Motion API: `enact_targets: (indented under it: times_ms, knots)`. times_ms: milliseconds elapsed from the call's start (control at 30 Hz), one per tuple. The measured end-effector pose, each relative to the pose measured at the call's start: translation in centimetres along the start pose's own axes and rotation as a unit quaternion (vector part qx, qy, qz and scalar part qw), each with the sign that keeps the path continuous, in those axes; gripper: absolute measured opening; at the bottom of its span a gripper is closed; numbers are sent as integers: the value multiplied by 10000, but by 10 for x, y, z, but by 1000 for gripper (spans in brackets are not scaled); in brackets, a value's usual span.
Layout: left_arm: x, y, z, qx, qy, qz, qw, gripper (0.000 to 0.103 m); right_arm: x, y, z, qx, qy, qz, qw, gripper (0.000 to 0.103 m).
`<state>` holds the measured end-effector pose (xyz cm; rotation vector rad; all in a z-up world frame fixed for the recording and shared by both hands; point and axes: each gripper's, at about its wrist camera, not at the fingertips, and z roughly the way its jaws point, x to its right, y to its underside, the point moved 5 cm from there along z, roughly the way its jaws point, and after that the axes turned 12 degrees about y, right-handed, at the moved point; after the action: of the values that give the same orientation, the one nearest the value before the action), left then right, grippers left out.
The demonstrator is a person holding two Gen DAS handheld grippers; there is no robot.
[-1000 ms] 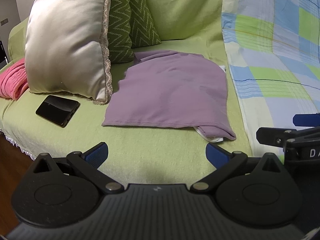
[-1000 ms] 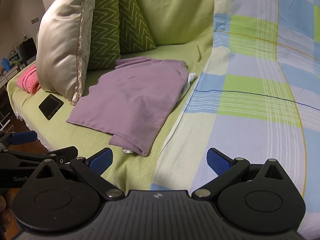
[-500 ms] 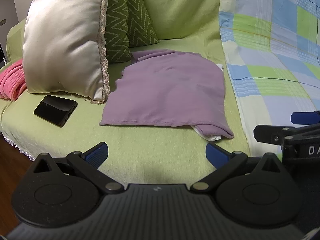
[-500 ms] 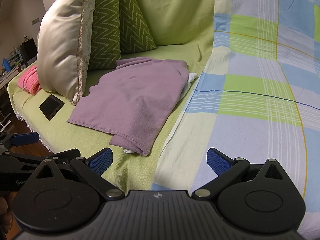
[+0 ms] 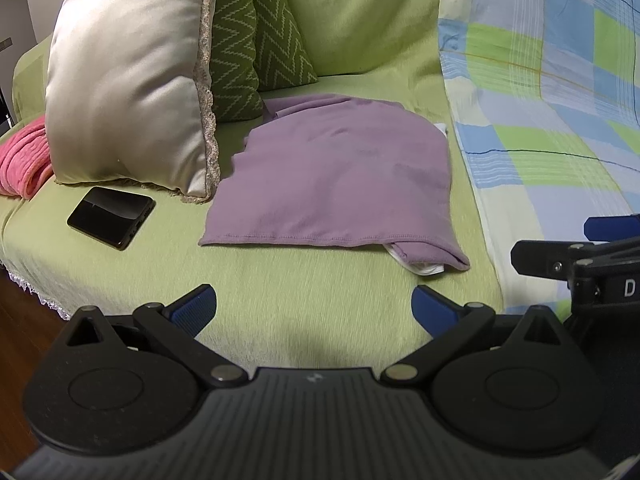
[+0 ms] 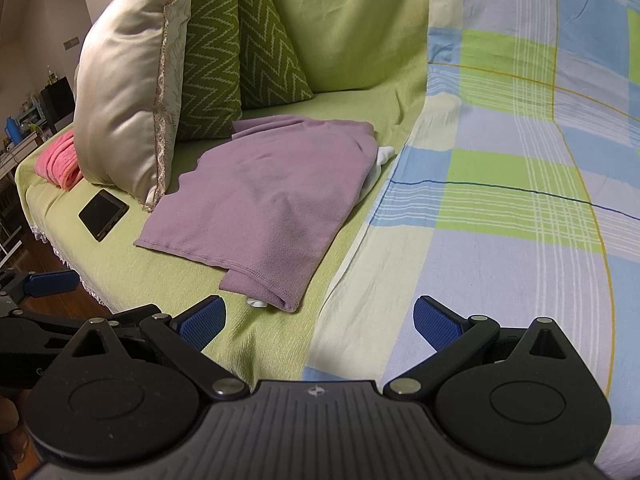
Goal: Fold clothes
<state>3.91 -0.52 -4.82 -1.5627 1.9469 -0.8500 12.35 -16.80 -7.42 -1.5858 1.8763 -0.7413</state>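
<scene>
A purple garment (image 5: 336, 176) lies folded flat on the green sofa cover (image 5: 280, 292), with a bit of white lining showing at its near right corner (image 5: 424, 268). The same purple garment (image 6: 264, 200) appears in the right wrist view, its near corner just ahead of the left pad. My left gripper (image 5: 314, 306) is open, hovering short of the garment's front hem with nothing between its pads. My right gripper (image 6: 320, 318) is open too, over the seam where the green cover meets the checked blanket (image 6: 500, 200).
A black phone (image 5: 111, 217) lies left of the garment. A cream satin pillow (image 5: 128, 76) and green zigzag cushions (image 5: 256, 40) stand behind it. A pink towel (image 5: 22, 160) sits at the far left. The sofa's lace edge (image 5: 28, 288) drops to a wooden floor.
Both grippers have crept a little closer to the sofa and the purple garment. The garment has not moved, and both stay open.
</scene>
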Motion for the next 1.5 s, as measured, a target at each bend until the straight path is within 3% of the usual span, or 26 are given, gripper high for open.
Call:
enact_targets:
  times_ms: [433,500,633,733,900,967,1100,1200,1267,1367,1467,1500]
  knots:
    - [-1,3,7,16,74,206,9998,102,-2,-2,-1,-54,44,-82,9999,103]
    - [-3,0,11,80,52,474,9988,102,-4,-6,1,-165,-58,-200,9996,103]
    - [-5,-5,19,218,195,1325,9907,102,-16,-23,-2,282,-105,-975,9948,103]
    - [-10,-8,31,148,355,1841,9822,95,-36,-31,1,690,-19,-2140,9744,95]
    - [-20,-13,54,61,319,2483,9681,68,-61,-27,26,716,-91,-3487,9344,70]
    - [-23,-14,65,16,303,2753,9609,63,-69,-22,38,627,-139,-3808,9224,62]
    - [-22,-5,77,-15,261,3524,9355,64,-86,-10,57,553,-219,-4388,8966,48]
    - [-25,-1,81,-20,223,3842,9230,67,-92,-2,67,554,-284,-4509,8904,48]
    - [-30,0,86,-38,159,3889,9211,67,-94,2,74,556,-260,-4554,8882,47]
    - [-34,-3,88,56,184,3749,9269,67,-95,2,74,609,-267,-4568,8871,28]
    - [-36,-8,90,96,202,3701,9287,67,-93,-7,69,646,-279,-4394,8955,9]
    - [-37,-10,90,110,205,3679,9296,66,-92,-11,65,706,-284,-4302,8995,8]
